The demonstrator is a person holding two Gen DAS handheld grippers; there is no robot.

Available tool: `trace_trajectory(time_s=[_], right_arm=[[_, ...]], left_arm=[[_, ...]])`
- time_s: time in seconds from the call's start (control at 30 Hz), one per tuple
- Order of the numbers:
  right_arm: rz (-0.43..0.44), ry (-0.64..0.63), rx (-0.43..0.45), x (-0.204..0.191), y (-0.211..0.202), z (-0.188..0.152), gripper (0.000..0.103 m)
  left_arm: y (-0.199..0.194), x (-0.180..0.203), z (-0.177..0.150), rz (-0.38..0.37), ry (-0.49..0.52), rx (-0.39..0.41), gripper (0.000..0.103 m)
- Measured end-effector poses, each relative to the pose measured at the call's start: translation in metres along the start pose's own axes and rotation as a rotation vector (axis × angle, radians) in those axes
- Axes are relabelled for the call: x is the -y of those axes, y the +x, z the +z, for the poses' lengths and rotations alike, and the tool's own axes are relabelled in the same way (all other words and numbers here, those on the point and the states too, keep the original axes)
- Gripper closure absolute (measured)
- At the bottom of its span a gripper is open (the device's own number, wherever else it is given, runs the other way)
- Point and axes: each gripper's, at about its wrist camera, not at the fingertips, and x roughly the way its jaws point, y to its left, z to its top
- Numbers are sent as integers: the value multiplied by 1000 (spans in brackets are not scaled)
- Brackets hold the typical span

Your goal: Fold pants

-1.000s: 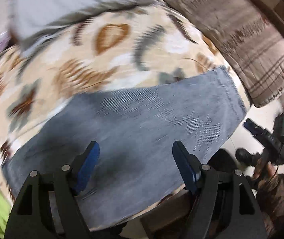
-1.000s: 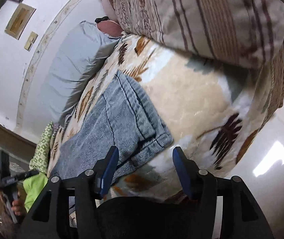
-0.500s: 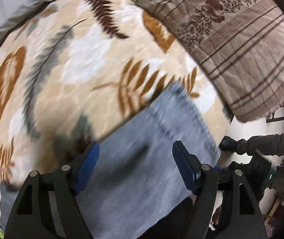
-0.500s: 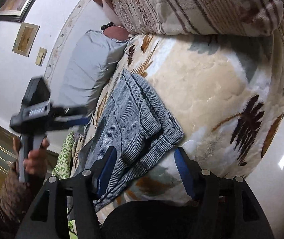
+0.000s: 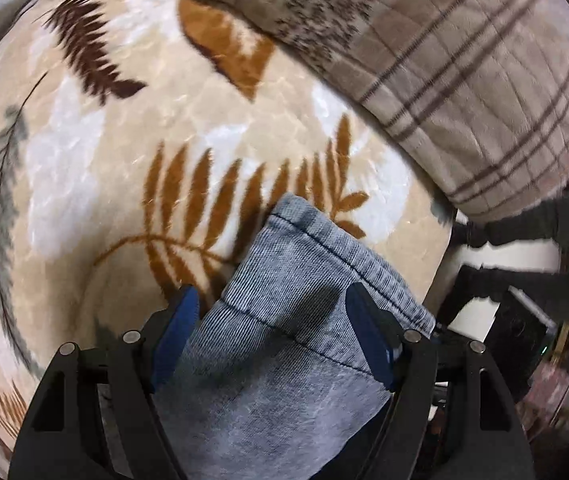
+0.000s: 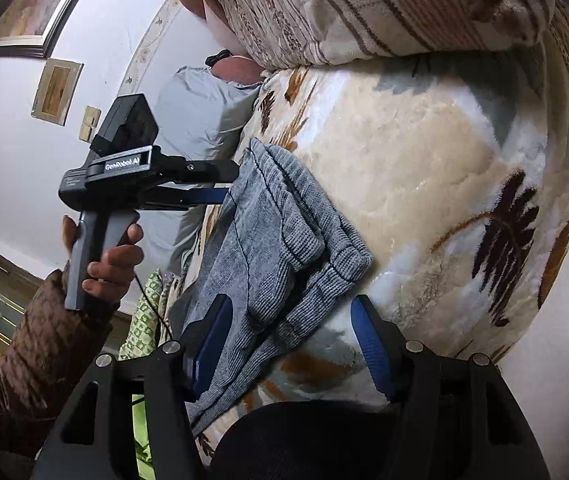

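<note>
Grey ribbed pants (image 5: pixel 284 320) sit at the bed's near edge on the leaf-print blanket (image 5: pixel 164 128). In the left wrist view our left gripper (image 5: pixel 270 336) points down over a hemmed end, jaws spread and gripping nothing. Risk as we see it: pinching only the top layer, so the fold peels apart, or snagging the plush blanket too.

Right wrist view adds what that one hides: the pants already doubled into 2 or more layers, the waistband corner (image 6: pixel 348 260) bunched, and the left hand (image 6: pixel 104 256) holding its tool. Our right gripper (image 6: pixel 288 336) straddles the lower layer, jaws released, clamping nothing yet.
</note>
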Motion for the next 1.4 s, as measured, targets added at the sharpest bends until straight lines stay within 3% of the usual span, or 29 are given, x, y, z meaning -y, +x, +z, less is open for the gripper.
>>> trace_trajectory(time_s=[0.5,0.67,0.8,0.93,1.03,1.2,1.3,1.4], right_arm=[[75,-12,4,-11,10,7,39],[62,-3,-6,-5,0,4,39],[43,-4,-13,-6,2,1,39],[66,-44,7,-20,13,10,39],[90,-51,13,-28,17,14,46],[72,-25,14,-23,20,12,49],[87,6,18,-16,18,10,52],[88,7,16,-12,17,8,56]], left_arm=[[35,32,4,-42,180,-78,26],[31,27,8,-20,239,-90,26],[30,22,10,-49,247,-92,26],[37,35,6,-79,296,-86,18],[39,48,2,-98,343,-86,18],[48,66,1,-108,364,-90,18],[45,70,5,-109,382,-86,21],[46,73,8,-80,415,-87,33]])
